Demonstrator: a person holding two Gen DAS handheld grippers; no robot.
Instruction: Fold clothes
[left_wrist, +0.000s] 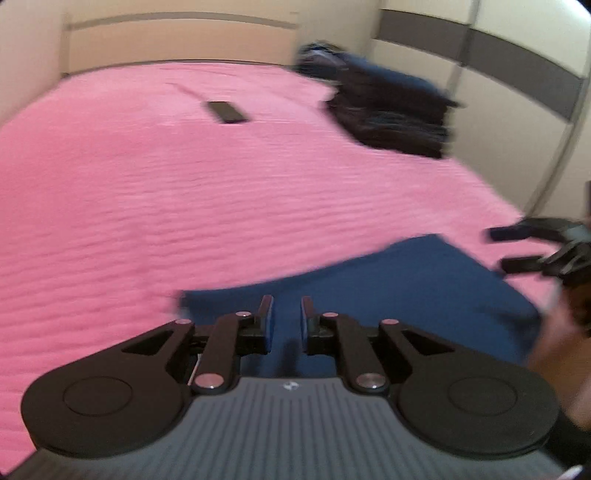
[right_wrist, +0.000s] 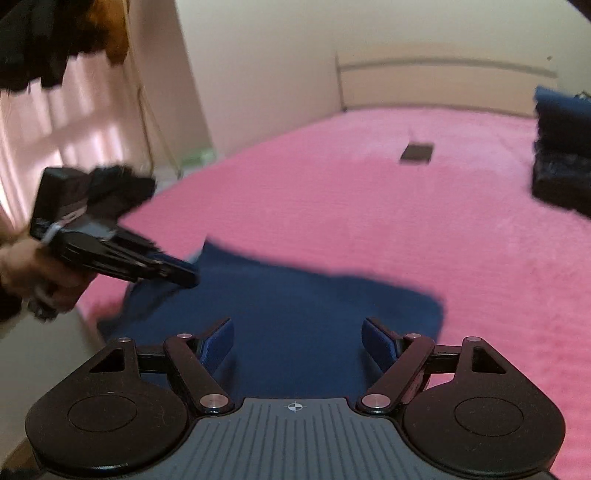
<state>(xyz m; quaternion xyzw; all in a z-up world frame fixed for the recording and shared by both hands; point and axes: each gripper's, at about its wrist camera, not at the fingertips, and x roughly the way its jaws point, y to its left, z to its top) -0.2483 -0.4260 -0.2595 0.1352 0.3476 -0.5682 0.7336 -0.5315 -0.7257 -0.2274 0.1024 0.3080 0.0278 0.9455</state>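
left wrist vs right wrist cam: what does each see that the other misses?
Left wrist only: the wardrobe doors beyond the bed.
Right wrist only: the curtained window, plus the left gripper from the side, over the cloth's edge.
Both: pink bedspread, blue garment lying near the grippers, dark folded pile, a flat black object, the headboard. The right gripper stands open.

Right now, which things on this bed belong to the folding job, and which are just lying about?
Part of the job:
- navy blue garment, lying flat at the near edge
- stack of dark folded clothes, far side of the bed
- left gripper and right gripper, both over the garment

Just lying about:
- small black flat device, mid-bed
- pink bedspread
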